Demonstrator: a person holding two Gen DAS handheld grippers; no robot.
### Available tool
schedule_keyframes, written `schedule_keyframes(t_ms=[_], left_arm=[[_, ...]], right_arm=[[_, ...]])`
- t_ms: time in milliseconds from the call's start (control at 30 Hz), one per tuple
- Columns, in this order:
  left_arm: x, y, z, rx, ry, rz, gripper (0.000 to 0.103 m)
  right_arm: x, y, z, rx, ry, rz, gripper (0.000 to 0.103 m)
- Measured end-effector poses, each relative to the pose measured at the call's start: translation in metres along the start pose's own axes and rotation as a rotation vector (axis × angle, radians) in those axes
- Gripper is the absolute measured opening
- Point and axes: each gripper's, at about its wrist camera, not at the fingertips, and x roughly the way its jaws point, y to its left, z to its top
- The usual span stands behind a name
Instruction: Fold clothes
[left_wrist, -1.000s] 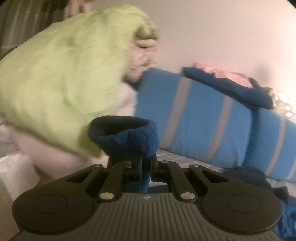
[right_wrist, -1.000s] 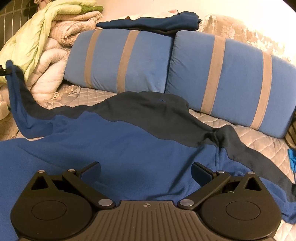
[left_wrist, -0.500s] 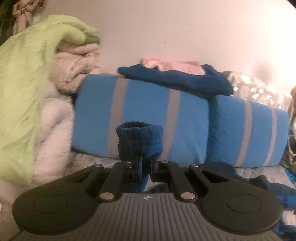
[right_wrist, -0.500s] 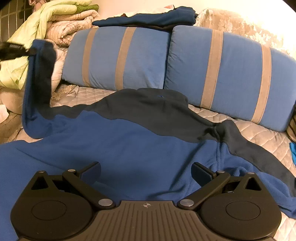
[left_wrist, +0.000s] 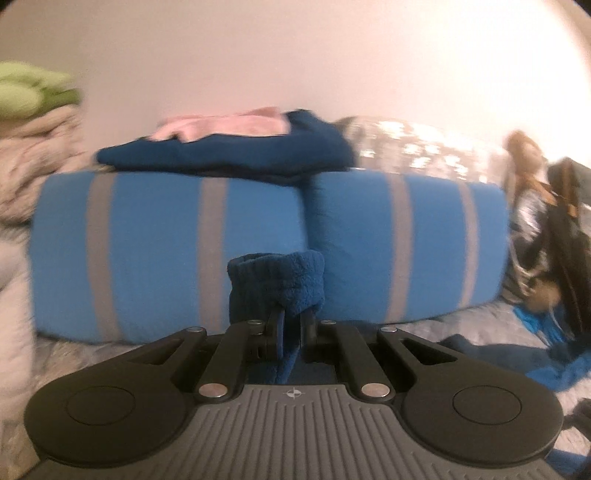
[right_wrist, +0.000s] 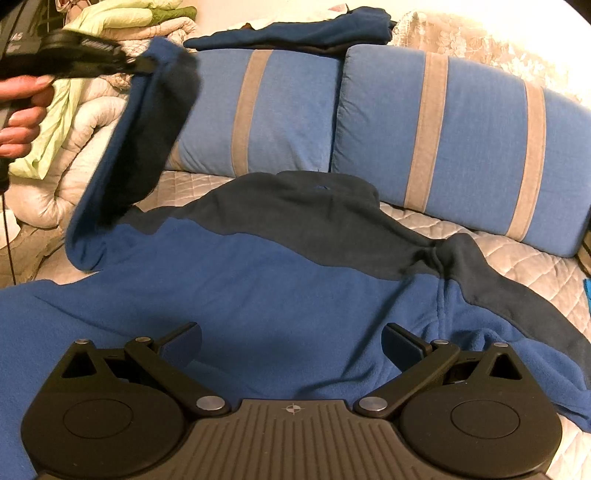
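We saw a quilted bed (right_wrist: 517, 258) backed by two striped blue cushions (right_wrist: 461, 136) against a pale wall (left_wrist: 295, 55). The blue fleece (right_wrist: 277, 295) lay spread across it. Our left gripper (left_wrist: 290, 323) pinched its raised cuff (left_wrist: 280, 280); our right gripper (right_wrist: 293, 341) hovered above, jaws wide. Only the left view showed dark bags (left_wrist: 561, 236) by the bed's right edge.

Quilted beige bed (right_wrist: 524, 258) across mid-frame. On it: blue fleece top (right_wrist: 258, 295) spread in the centre and foreground; two blue striped cushions (right_wrist: 443, 133) along the back; bundled pale duvets (right_wrist: 74, 147) at upper left.
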Motion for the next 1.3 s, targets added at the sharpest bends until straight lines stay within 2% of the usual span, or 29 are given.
schedule_keyframes(t_ms=[233,333,400,433,500,567,633,800,967,1200,1300], left_arm=[[0.022,-0.078,0.000,0.191,-0.022,-0.106,0.007],[0.032,-0.110,-0.002,0.230,-0.015,-0.168,0.008],[0.038,-0.131,-0.006,0.245,0.008,-0.231,0.013],[0.043,-0.141,-0.009,0.245,0.037,-0.278,0.019],[0.053,-0.156,-0.015,0.229,0.104,-0.359,0.064],[0.056,-0.162,-0.021,0.206,0.113,-0.419,0.076],[0.056,-0.163,-0.024,0.189,0.124,-0.450,0.076],[0.057,-0.147,-0.024,0.114,0.171,-0.437,0.076],[0.053,-0.119,-0.028,0.055,0.192,-0.375,0.076],[0.042,-0.070,-0.041,0.051,0.242,-0.293,0.076],[0.028,-0.048,-0.049,0.058,0.235,-0.254,0.076]], right_arm=[[0.001,0.002,0.001,0.001,0.004,0.002,0.103],[0.000,0.001,0.001,0.012,0.001,0.007,0.103],[-0.001,-0.001,0.001,0.025,-0.002,0.009,0.103],[-0.002,-0.001,0.000,0.031,-0.005,0.011,0.103],[-0.003,-0.002,0.000,0.043,-0.010,0.015,0.103],[-0.005,-0.004,-0.001,0.052,-0.015,0.014,0.103],[-0.006,-0.006,-0.001,0.059,-0.020,0.011,0.103],[-0.008,-0.009,-0.002,0.070,-0.026,0.012,0.103],[-0.010,-0.008,-0.003,0.069,-0.042,0.002,0.103],[-0.012,-0.010,-0.003,0.083,-0.060,0.013,0.103],[-0.011,-0.014,-0.003,0.091,-0.046,0.061,0.103]])
